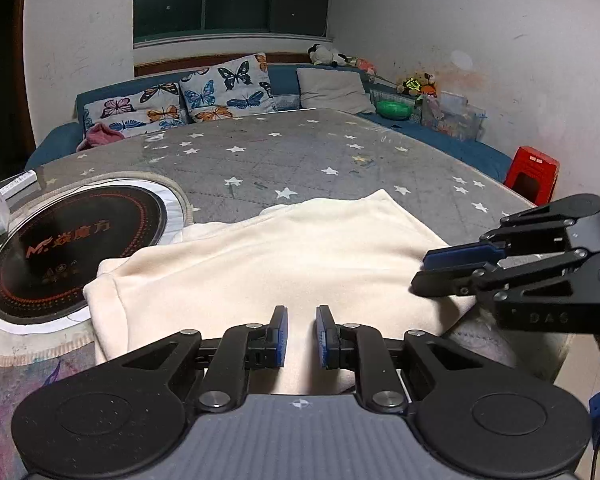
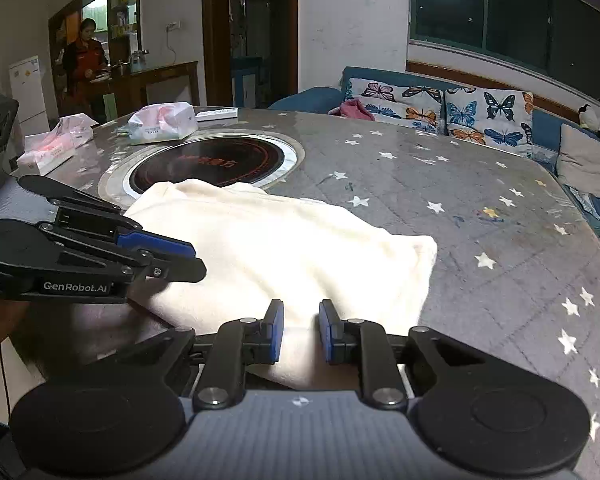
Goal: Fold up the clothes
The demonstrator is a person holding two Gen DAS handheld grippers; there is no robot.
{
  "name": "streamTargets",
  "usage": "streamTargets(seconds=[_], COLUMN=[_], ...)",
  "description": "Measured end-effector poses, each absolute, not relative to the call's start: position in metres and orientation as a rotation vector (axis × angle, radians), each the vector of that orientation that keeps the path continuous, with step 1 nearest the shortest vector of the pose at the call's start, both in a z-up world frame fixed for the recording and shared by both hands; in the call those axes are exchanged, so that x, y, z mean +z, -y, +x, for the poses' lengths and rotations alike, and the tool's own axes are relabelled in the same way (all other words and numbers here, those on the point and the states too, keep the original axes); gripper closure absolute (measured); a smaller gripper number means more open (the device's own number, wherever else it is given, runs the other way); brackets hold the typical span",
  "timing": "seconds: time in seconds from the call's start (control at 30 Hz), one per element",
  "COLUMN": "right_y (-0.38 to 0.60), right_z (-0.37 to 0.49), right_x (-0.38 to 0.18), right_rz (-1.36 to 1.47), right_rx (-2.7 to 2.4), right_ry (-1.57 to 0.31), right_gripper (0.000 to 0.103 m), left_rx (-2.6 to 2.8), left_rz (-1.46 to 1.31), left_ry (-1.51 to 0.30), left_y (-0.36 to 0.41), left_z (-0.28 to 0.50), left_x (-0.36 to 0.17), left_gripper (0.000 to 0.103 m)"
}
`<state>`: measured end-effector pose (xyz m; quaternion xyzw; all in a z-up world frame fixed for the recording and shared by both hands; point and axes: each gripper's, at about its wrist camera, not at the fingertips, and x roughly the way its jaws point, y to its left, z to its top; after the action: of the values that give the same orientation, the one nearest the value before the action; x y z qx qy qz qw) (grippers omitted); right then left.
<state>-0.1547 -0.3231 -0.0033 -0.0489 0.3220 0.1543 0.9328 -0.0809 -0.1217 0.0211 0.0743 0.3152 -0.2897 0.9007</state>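
A cream fleece garment (image 1: 280, 264) lies folded on the near part of the star-patterned table (image 1: 300, 160), its far left corner beside the round cooktop. My left gripper (image 1: 302, 336) is shut on its near edge, with cream cloth running between the blue pads. The right gripper (image 1: 418, 276) comes in from the right at the garment's right side. In the right wrist view the garment (image 2: 284, 248) reaches off the table's near edge into my right gripper (image 2: 301, 332), which is shut on it. The left gripper (image 2: 198, 260) sits at the cloth's left side.
A black round induction cooktop (image 2: 208, 160) is set into the table (image 2: 440, 184) just beyond the garment. Tissue packs (image 2: 160, 122) lie behind it. A blue sofa with butterfly cushions (image 1: 220, 88) lines the far side, with a red stool (image 1: 532, 174) at the right. A person (image 2: 86, 64) stands far back.
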Motion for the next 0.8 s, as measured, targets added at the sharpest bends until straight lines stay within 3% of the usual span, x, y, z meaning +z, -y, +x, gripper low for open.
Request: streamTargets(seconds=[0.8], right_y=[0.317], right_z=[-0.116], right_x=[0.014], right_rz=[-0.108], right_rx=[0.354], right_ry=[-0.664], right_gripper=[0.086], left_rx=[-0.471], left_rz=[0.032], left_ry=[-0.65], left_y=[0.057], left_z=[-0.087], left_x=[0.029], left_gripper=[0.084])
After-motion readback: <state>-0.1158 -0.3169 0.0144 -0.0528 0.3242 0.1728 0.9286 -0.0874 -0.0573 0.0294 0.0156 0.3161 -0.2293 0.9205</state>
